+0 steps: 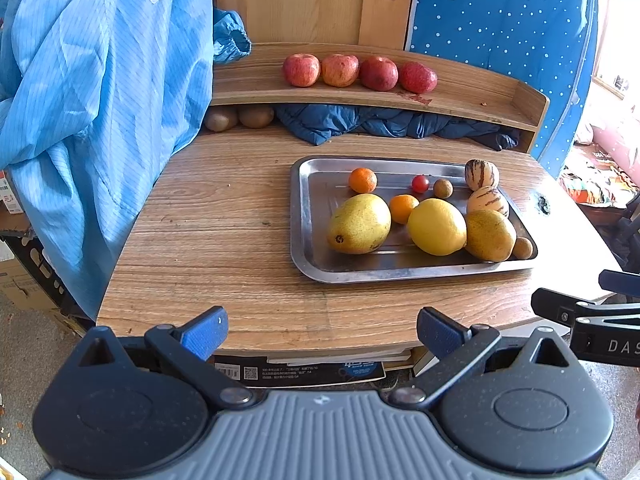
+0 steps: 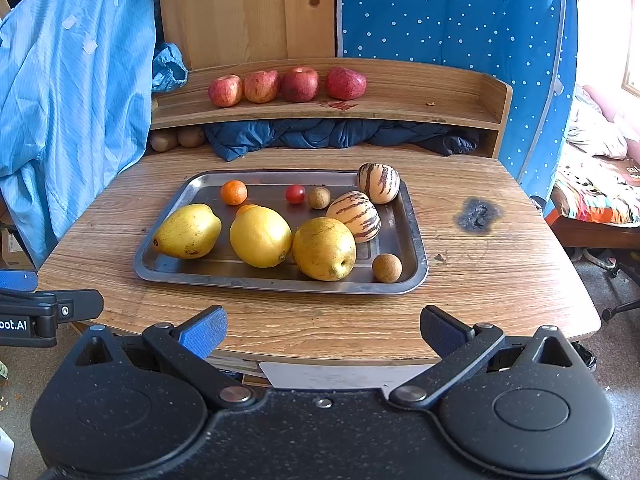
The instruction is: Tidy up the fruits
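Item: mixed fruit on a steel tray (image 2: pixel 416 248), centre of a wood-grain table (image 2: pixel 500 280). Both grippers hang at the near table edge, jaws spread wide and empty: left gripper (image 1: pixel 322 330), right gripper (image 2: pixel 323 330). The tray lies straight ahead of the right gripper and ahead-right of the left, so the right appears the nearer hand for most pieces. Front row, left to right in the right wrist view: yellow pear (image 2: pixel 187 231), long axis running left-right; lemon (image 2: pixel 260 237), long axis slanting toward the near right; second pear (image 2: pixel 324 249), stem end toward the gripper; small brown round fruit (image 2: pixel 387 267), nearest the right corner. Behind: two striped melons (image 2: pixel 356 216) touching, a second small brown fruit (image 2: pixel 319 197), cherry tomato (image 2: pixel 295 194), two tangerines (image 1: pixel 362 180), one half hidden behind the lemon. Shelf (image 2: pixel 400 100) at the back of the table: four red apples (image 2: pixel 300 84) in a row; beneath it, two kiwis (image 2: pixel 176 139) beside a bundled dark blue cloth (image 2: pixel 320 134). Surroundings: pale blue garment (image 2: pixel 72 100) hanging left, dotted blue fabric behind, a burn mark (image 2: pixel 478 216) on the table right of the tray.
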`<control>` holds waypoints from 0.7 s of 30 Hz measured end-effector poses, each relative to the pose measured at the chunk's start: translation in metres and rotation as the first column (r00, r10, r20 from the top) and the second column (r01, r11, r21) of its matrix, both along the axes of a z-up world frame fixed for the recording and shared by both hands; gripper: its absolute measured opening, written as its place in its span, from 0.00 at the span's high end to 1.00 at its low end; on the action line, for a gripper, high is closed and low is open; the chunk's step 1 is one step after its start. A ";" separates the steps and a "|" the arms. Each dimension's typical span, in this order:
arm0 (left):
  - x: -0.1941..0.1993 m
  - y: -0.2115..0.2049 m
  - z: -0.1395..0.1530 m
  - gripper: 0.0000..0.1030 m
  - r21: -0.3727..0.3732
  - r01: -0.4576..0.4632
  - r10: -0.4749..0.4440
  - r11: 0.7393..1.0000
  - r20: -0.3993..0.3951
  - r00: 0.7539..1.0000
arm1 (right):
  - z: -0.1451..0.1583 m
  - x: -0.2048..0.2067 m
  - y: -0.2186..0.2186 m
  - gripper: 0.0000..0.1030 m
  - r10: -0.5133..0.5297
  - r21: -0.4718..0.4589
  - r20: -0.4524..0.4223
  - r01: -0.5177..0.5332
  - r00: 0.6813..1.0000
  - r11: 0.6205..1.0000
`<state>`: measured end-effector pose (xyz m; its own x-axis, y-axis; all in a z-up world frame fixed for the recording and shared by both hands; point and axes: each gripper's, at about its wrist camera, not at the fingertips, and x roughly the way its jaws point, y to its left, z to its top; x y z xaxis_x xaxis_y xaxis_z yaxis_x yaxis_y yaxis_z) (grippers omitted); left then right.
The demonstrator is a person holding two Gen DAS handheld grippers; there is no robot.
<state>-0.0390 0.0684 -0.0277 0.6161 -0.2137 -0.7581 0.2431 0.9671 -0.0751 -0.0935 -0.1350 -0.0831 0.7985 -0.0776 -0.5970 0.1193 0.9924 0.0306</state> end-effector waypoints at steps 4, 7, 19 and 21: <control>0.001 0.001 0.000 0.01 0.000 0.001 -0.001 1.000 0.000 1.000 | 0.000 0.001 0.001 0.01 0.000 0.000 -0.001 0.000 1.000 1.000; 0.001 0.000 0.000 0.01 -0.001 0.001 -0.001 1.000 0.000 1.000 | -0.001 0.001 0.002 0.01 -0.001 0.000 -0.001 0.001 1.000 1.000; 0.004 0.000 -0.003 0.01 0.032 -0.013 0.013 0.999 -0.002 1.000 | -0.004 0.005 0.000 0.01 -0.001 0.002 -0.007 0.001 1.000 1.000; 0.006 0.000 -0.002 0.01 0.033 -0.015 0.015 0.999 -0.002 1.000 | -0.004 0.005 0.000 0.01 -0.001 0.002 -0.008 0.001 1.000 1.000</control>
